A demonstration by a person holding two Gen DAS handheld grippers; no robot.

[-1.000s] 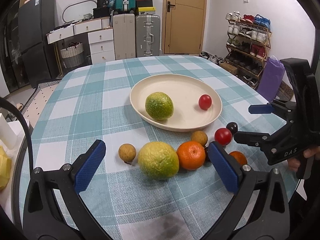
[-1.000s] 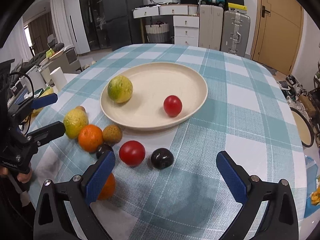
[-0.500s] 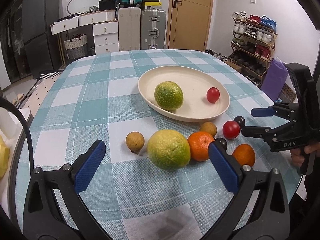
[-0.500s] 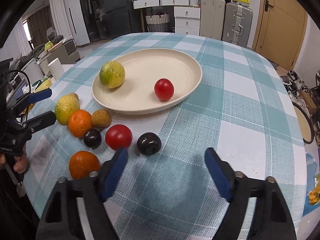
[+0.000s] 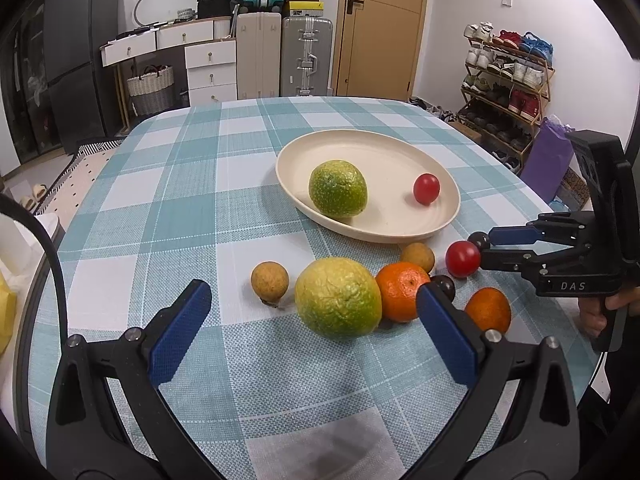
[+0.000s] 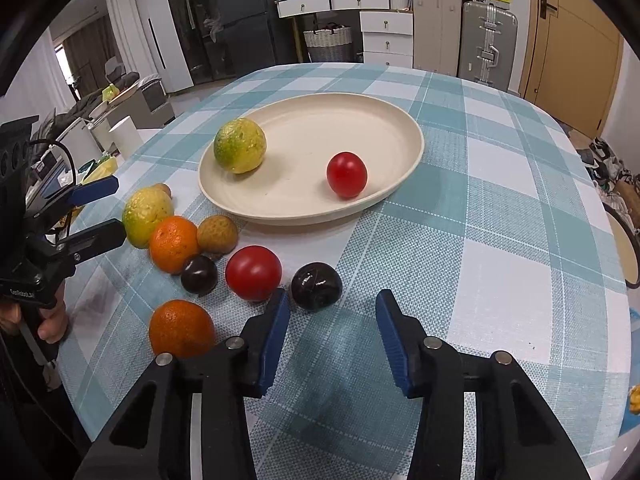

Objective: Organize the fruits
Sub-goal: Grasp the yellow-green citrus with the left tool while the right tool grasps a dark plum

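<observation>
A cream plate point(image 5: 372, 142) point(image 6: 392, 120) holds a green citrus point(image 5: 338, 188) point(image 6: 240, 150) and a small red tomato point(image 5: 426, 188) point(image 6: 346, 174). In front of it on the checked cloth lie a yellow-green citrus point(image 5: 338, 298) point(image 6: 146, 210), two oranges point(image 5: 402, 290) point(image 5: 488, 309), two brown longans point(image 5: 269, 281) point(image 5: 417, 257), a red tomato point(image 5: 463, 258) point(image 6: 253, 273) and two dark plums point(image 6: 316, 286) point(image 6: 199, 274). My left gripper point(image 5: 312, 334) is open, just short of the yellow-green citrus. My right gripper point(image 6: 330, 334) is open and empty, just short of the nearer plum.
The round table's edge point(image 5: 60, 240) curves close on the left. Drawers and suitcases point(image 5: 304, 56) stand by the far wall, a shoe rack point(image 5: 508, 92) at the right. A white stool point(image 6: 126, 136) stands left of the table.
My right gripper has drawn back from the fruit and its jaws have narrowed while staying open. My left gripper has shifted left and back, still wide open.
</observation>
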